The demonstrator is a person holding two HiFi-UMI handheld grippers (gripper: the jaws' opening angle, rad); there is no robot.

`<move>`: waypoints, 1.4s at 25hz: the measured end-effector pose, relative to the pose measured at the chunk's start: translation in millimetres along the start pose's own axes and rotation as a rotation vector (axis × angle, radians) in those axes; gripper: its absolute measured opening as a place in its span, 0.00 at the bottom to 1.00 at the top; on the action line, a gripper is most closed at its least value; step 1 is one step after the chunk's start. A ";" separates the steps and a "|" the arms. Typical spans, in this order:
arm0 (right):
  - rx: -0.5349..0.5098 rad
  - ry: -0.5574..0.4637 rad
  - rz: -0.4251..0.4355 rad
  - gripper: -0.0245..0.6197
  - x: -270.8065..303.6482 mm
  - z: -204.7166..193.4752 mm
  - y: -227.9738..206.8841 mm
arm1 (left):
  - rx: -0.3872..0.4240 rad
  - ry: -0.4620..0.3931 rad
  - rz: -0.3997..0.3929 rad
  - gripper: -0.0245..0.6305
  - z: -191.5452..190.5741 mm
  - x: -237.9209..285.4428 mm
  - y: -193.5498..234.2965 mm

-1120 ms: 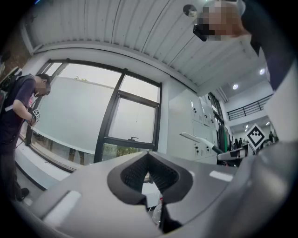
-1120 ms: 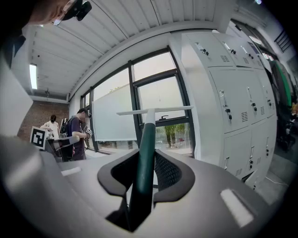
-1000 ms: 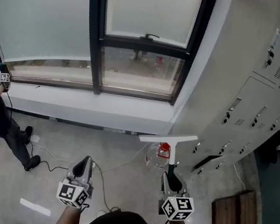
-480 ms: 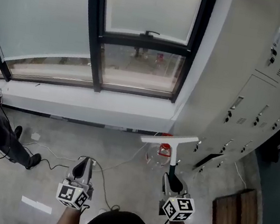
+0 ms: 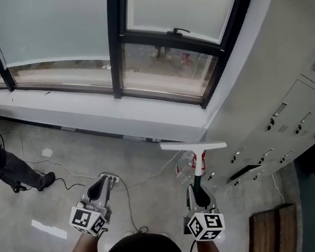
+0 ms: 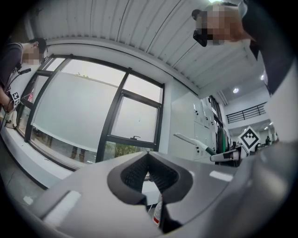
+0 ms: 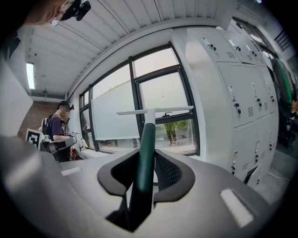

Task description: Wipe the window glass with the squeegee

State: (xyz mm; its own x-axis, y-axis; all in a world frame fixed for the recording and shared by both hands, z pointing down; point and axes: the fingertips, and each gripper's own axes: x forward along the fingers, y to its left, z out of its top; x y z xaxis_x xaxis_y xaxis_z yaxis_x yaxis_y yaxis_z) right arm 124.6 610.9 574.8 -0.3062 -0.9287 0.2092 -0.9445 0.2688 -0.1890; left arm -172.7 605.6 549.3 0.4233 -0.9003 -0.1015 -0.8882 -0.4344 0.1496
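The squeegee (image 5: pixel 198 160) is now carried slightly nearer the window glass (image 5: pixel 176 2), though well apart from it, blade uppermost, its green handle clamped in the right gripper (image 5: pixel 196 195). To the left, the left gripper (image 5: pixel 100 185) is held closed on nothing. Lockers (image 5: pixel 293 110) are seen at the right.

Open floor (image 5: pixel 79 157) before the window glass (image 5: pixel 178 2) — lockers (image 5: pixel 291 85) close at right

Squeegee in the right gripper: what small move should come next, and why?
Probably carry the white-bladed, green-handled squeegee forward and up toward the black-framed window glass. The right gripper is shut on its handle, yet the blade hangs in the air, well short of the pane. The left gripper is shut with nothing between its jaws, so it likely needs no move.
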 end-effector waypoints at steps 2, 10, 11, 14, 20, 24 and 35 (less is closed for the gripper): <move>0.020 0.020 -0.008 0.18 4.2 0.4 12.4 | -0.001 0.003 -0.004 0.04 -2.1 -4.8 8.4; 0.043 0.009 0.026 0.18 23.3 11.1 45.6 | -0.040 0.011 0.014 0.04 -13.2 -4.9 39.4; 0.035 0.005 0.023 0.18 26.6 14.3 42.6 | -0.043 0.015 0.019 0.04 -15.8 -1.1 42.4; 0.005 -0.005 0.010 0.18 43.3 21.1 29.6 | -0.037 0.021 0.029 0.04 -19.9 17.8 51.9; 0.020 -0.014 0.008 0.18 98.3 35.4 -13.4 | 0.012 0.008 0.033 0.04 -6.8 81.7 57.7; 0.016 -0.041 0.022 0.18 133.2 58.3 -43.9 | 0.038 -0.001 0.041 0.04 -0.6 129.2 55.6; 0.048 -0.010 0.004 0.18 181.8 78.2 -141.4 | -0.001 0.023 0.012 0.04 -10.4 267.7 30.6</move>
State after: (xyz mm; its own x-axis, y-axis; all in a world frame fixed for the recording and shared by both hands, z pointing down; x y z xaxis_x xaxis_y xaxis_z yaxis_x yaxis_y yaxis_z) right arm 211.9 384.0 564.5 -0.3087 -0.9301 0.1993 -0.9363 0.2602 -0.2357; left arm -84.7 351.0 537.0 0.4170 -0.9056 -0.0771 -0.8928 -0.4241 0.1519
